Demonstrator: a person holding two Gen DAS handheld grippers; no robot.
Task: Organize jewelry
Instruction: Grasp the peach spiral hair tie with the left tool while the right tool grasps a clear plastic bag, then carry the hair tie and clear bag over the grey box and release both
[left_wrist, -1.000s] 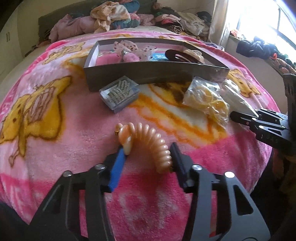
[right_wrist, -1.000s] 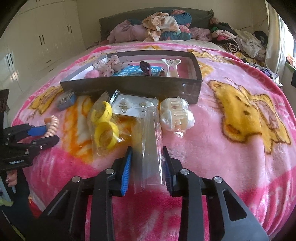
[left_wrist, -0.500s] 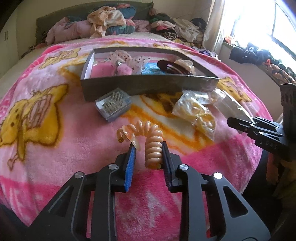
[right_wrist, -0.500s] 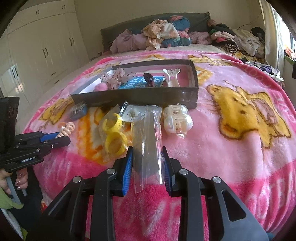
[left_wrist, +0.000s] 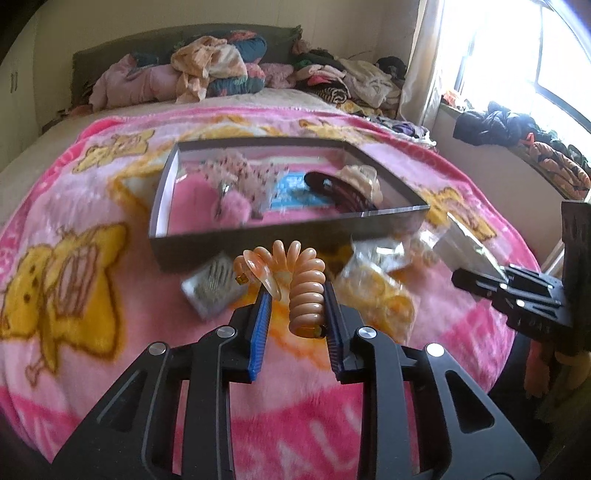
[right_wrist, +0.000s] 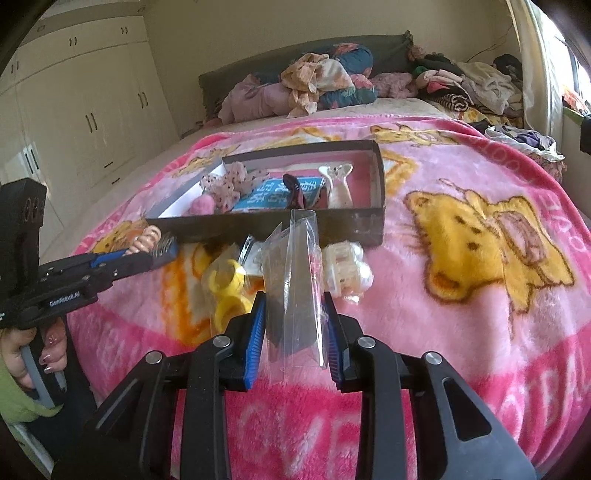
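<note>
My left gripper (left_wrist: 295, 291) is shut on a peach spiral hair tie (left_wrist: 306, 291) and holds it above the pink blanket, just in front of the dark open box (left_wrist: 258, 243). The box holds a dotted scrunchie (left_wrist: 240, 170), a pink pompom (left_wrist: 232, 210), a blue card, a dark clip (left_wrist: 340, 192) and a cream claw clip. My right gripper (right_wrist: 293, 299) is shut on a clear plastic sleeve (right_wrist: 295, 291), lifted off the blanket near the box's front wall (right_wrist: 332, 225). The left gripper (right_wrist: 140, 254) shows at the left of the right wrist view.
On the blanket in front of the box lie a bag of yellow rings (right_wrist: 229, 291), a clear packet with a white claw clip (right_wrist: 347, 269), a flat earring packet (right_wrist: 251, 254) and a small case of hairpins (left_wrist: 210, 284). Clothes are piled at the headboard (right_wrist: 317, 81).
My left gripper has closed on the spiral hair tie, lifted it and carried it towards the box. My right gripper has lifted the clear sleeve off the blanket.
</note>
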